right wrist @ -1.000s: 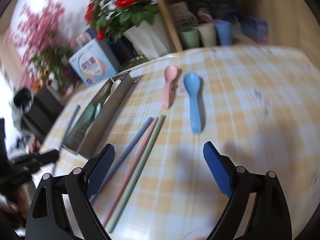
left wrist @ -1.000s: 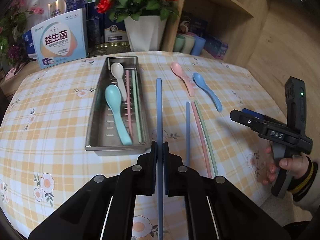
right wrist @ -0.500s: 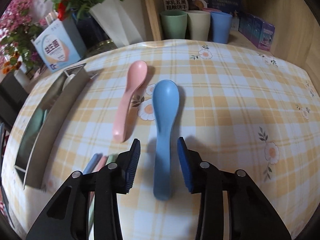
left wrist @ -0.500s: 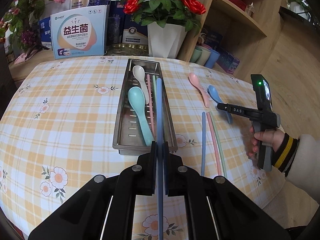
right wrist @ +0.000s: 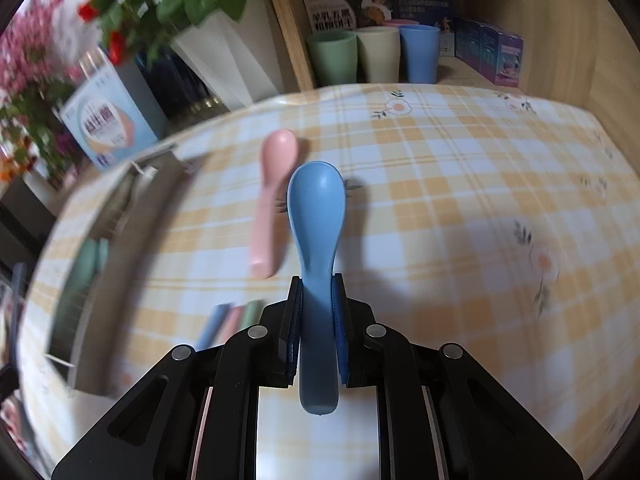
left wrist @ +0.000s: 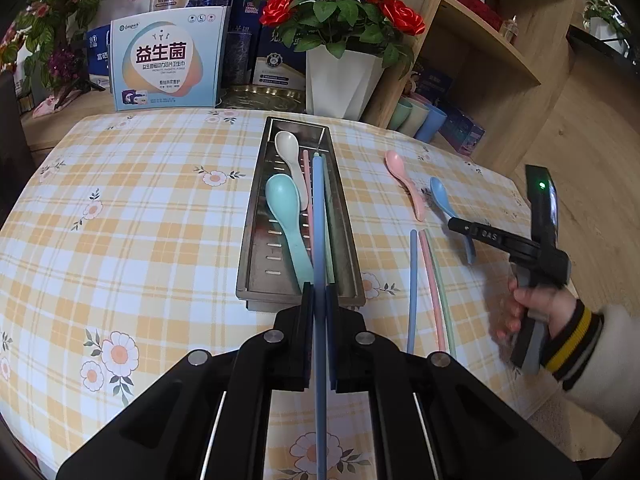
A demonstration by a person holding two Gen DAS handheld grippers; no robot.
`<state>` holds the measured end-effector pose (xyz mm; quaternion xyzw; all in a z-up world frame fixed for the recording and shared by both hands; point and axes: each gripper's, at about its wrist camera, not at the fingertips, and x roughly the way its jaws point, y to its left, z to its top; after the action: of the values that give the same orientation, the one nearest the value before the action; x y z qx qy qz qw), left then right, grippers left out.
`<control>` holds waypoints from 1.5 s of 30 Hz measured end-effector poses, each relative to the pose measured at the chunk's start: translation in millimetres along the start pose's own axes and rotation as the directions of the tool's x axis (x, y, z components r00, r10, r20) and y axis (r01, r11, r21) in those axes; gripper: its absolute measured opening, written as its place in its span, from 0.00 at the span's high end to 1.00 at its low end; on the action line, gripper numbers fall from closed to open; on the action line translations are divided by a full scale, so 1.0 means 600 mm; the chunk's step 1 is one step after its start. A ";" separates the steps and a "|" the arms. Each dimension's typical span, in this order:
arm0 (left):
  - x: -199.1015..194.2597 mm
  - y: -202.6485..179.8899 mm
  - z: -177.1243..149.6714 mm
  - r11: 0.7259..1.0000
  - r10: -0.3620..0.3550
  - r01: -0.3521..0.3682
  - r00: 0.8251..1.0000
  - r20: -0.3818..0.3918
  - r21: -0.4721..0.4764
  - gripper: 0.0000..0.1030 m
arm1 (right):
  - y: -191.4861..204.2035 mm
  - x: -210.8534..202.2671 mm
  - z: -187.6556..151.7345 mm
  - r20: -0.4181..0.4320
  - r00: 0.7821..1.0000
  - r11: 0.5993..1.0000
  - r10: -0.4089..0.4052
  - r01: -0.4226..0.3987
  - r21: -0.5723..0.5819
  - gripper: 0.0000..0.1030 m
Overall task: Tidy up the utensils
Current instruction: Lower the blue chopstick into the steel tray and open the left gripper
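on my far left the checked surface [left wrist: 140,208] is bare cloth, then comes the steel tray [left wrist: 250,256], lying lengthwise away from me with a white spoon [left wrist: 289,152], a teal spoon [left wrist: 286,216] and a couple of thin chopsticks already in it. my left tongs [left wrist: 319,300] are clenched on a blue chopstick [left wrist: 319,220], and its long axis runs straight ahead, lined up with the tray's length and hanging over the right half of it, the far tip near the tray's far end. that alignment is what the coming drop turns on, i judge: lower and release and it should lie alongside the others.

right of the tray, three loose chopsticks [left wrist: 428,280], blue, pink and green, lie side by side on the cloth, then the pink spoon [right wrist: 272,200]. my right tongs [right wrist: 318,312] have just been closing and now grip the blue spoon [right wrist: 316,216] by its handle, bowl pointing away from me. the tray lies off to their left, so that spoon needs carrying leftwards, past the pink one. the left hand is the nearer to the tray.
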<state>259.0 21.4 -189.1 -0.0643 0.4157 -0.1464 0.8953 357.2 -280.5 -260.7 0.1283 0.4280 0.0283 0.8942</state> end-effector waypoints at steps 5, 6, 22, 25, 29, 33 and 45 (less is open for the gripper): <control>0.007 0.003 0.022 1.000 -0.020 0.019 1.000 -0.016 -0.015 0.94 | 0.020 -0.031 -0.036 0.058 0.998 0.999 0.038 -0.036 -0.021 0.86; 0.008 0.003 0.027 1.000 -0.022 0.022 1.000 -0.018 -0.016 0.94 | 0.020 -0.033 -0.040 0.063 0.997 0.999 0.045 -0.044 -0.016 0.86; 0.161 -0.011 0.199 0.998 -0.059 0.056 0.995 -0.086 -0.033 0.94 | -0.005 -0.039 -0.058 0.100 0.991 0.995 0.084 -0.090 0.050 0.86; 0.200 -0.011 0.208 1.000 -0.020 0.019 0.992 -0.124 -0.004 0.94 | -0.004 -0.038 -0.059 0.100 0.991 0.994 0.093 -0.097 0.041 0.86; 0.238 0.000 0.206 1.000 -0.004 0.001 0.985 -0.173 -0.014 0.94 | -0.009 -0.035 -0.058 0.098 0.991 0.993 0.097 -0.102 0.052 0.86; 0.260 0.004 0.196 1.000 0.001 -0.004 0.978 -0.210 -0.015 0.94 | -0.009 -0.030 -0.058 0.087 0.991 0.992 0.105 -0.110 0.061 0.86; 0.255 -0.009 0.199 0.999 0.027 -0.021 0.979 -0.200 0.030 0.94 | -0.005 -0.028 -0.060 0.078 0.991 0.993 0.113 -0.116 0.039 0.86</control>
<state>442.8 -32.7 -221.8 -0.0317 0.5025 -0.1471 0.8514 318.6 -278.5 -270.5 0.1727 0.3862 0.0653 0.9037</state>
